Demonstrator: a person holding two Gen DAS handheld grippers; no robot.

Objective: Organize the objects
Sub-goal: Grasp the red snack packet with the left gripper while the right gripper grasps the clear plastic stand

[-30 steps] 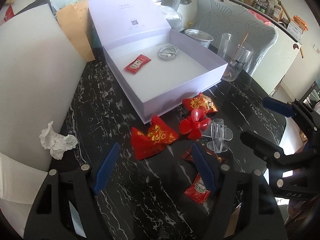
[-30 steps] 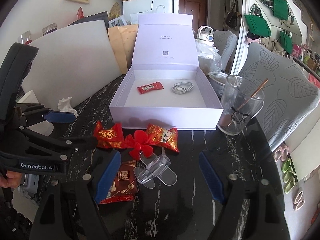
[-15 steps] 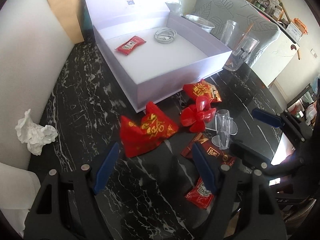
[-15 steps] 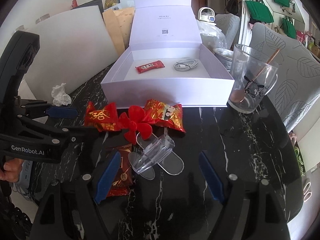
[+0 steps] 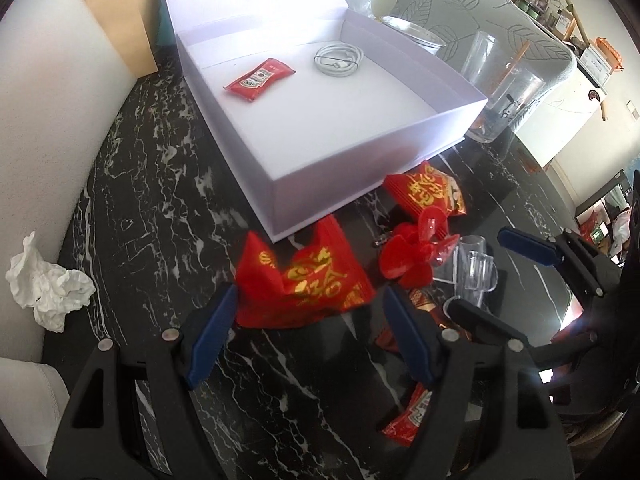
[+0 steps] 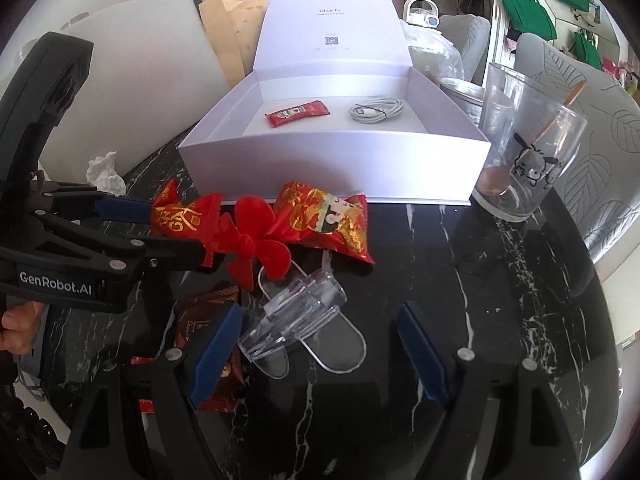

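Observation:
An open white box (image 5: 360,152) (image 6: 332,160) holds a ketchup sachet (image 5: 260,80) and a coiled white cable (image 5: 338,60). In front of it a red and gold snack packet (image 5: 304,280) lies just ahead of my open left gripper (image 5: 308,320), between its blue pads and untouched. A second red packet (image 6: 324,220) and a red plastic fan (image 6: 256,244) lie beside it. My right gripper (image 6: 320,332) stands open over a clear plastic stand (image 6: 296,312) lying on its side. Neither gripper holds anything.
A brown snack packet (image 6: 204,320) and another ketchup sachet (image 5: 404,420) lie on the black marble table near the grippers. A glass with a spoon (image 6: 528,160) stands right of the box. A crumpled tissue (image 5: 44,284) lies at the left, by a white board.
Both grippers have come down and forward toward the items in front of the box, which now look larger. The jaws stand as wide as before.

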